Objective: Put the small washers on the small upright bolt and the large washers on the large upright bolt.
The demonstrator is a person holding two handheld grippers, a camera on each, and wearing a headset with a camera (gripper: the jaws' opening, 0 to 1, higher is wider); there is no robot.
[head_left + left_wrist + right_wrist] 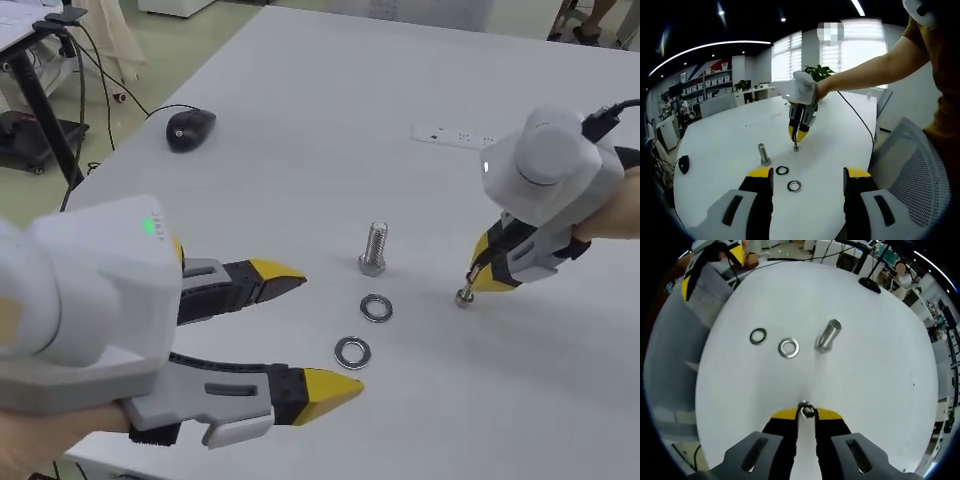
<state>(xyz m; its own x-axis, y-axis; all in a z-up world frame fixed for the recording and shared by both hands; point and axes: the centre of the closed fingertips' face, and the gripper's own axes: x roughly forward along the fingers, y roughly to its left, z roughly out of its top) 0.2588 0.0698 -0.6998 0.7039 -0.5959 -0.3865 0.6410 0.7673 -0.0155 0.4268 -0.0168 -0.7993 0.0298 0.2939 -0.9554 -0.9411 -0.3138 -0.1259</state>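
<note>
The large bolt (373, 250) (763, 154) (828, 335) stands upright on the white table (330, 120). Two large washers lie flat in front of it, one nearer the bolt (376, 307) (789, 347) and one further out (352, 352) (758, 336). My left gripper (315, 330) (809, 175) is open and empty, hovering just short of the washers. My right gripper (478, 283) (806, 412) points down at the table right of the large bolt. It is shut on a small washer (808, 411), which it holds at the top of the small upright bolt (465, 296) (795, 146).
A black mouse (190, 128) lies at the far left of the table and a white power strip (455, 136) at the back. The table's left edge drops to the floor. A mesh chair (912, 165) stands at the table's right side.
</note>
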